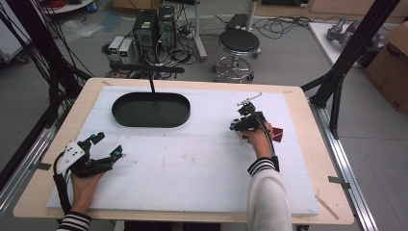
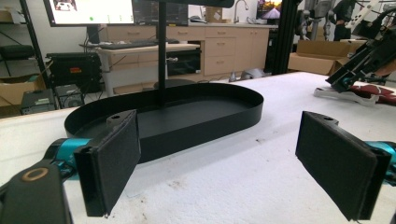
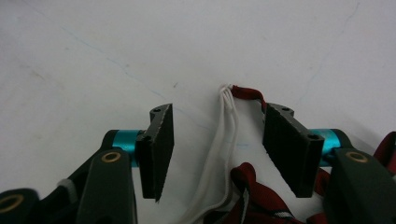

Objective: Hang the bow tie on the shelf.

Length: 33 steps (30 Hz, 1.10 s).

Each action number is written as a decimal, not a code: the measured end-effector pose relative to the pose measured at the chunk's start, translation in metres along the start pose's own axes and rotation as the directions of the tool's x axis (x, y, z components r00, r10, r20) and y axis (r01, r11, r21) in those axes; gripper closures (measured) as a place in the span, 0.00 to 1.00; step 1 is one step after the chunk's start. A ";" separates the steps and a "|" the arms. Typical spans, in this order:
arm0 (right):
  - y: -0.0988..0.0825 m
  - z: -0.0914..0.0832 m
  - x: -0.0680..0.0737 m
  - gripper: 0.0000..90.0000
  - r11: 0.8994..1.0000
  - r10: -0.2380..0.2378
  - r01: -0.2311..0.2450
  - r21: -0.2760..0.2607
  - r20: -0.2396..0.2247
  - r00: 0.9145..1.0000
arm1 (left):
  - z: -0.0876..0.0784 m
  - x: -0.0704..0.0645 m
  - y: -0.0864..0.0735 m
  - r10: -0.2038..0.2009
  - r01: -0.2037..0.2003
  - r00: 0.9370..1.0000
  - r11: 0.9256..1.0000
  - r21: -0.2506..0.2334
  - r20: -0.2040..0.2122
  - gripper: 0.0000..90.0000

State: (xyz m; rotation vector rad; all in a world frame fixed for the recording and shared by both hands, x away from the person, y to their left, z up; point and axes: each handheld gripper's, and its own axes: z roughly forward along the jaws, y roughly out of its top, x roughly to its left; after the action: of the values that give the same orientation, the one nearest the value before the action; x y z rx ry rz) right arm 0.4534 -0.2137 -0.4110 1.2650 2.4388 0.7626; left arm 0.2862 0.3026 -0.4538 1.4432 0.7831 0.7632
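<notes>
While both hands rest low over the white-covered counter [image 1: 202,168], entries by view:

High view, left tongs [image 1: 107,146]: near the counter's front left corner, jaws spread wide, nothing between them.
High view, right tongs [image 1: 239,126]: at the right side, pointing down at the counter; a dark red cloth item [image 1: 277,134] lies just beside the hand.
High view, tray [image 1: 151,109]: black oval tray, back left, well apart from the red item.

Left gripper view, left tongs [image 2: 217,163]: pads far apart over bare white surface; black tray [image 2: 187,116] straight ahead.
Left gripper view, far right: the other gripper above the red cloth item [image 2: 376,91].

Right gripper view, right tongs [image 3: 219,149]: jaws partly apart, pads pressing on nothing.
Right gripper view, red cloth item [image 3: 252,186]: bunched at the bottom edge, between and under the jaws; its white cords [image 3: 224,135] run up through the gap, touching neither pad; whether the right pad touches the red strap beside it I cannot tell.
</notes>
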 end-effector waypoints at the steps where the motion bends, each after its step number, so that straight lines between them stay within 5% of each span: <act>1: 0.000 0.000 0.000 0.53 1.000 0.008 -0.008 0.006 0.011 1.000 | 0.000 0.000 0.000 0.001 -0.001 1.000 1.000 0.000 0.000 0.16; 33: -0.002 0.009 -0.003 0.85 0.994 -0.017 0.016 0.109 0.015 1.000 | 0.000 0.000 0.000 0.001 -0.001 1.000 1.000 0.003 0.000 0.16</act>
State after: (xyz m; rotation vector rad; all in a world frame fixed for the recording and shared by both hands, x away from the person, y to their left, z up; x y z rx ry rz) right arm 0.4579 -0.2141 -0.4196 1.2828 2.5050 0.6197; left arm 0.2864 0.3025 -0.4537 1.4460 0.7842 0.7634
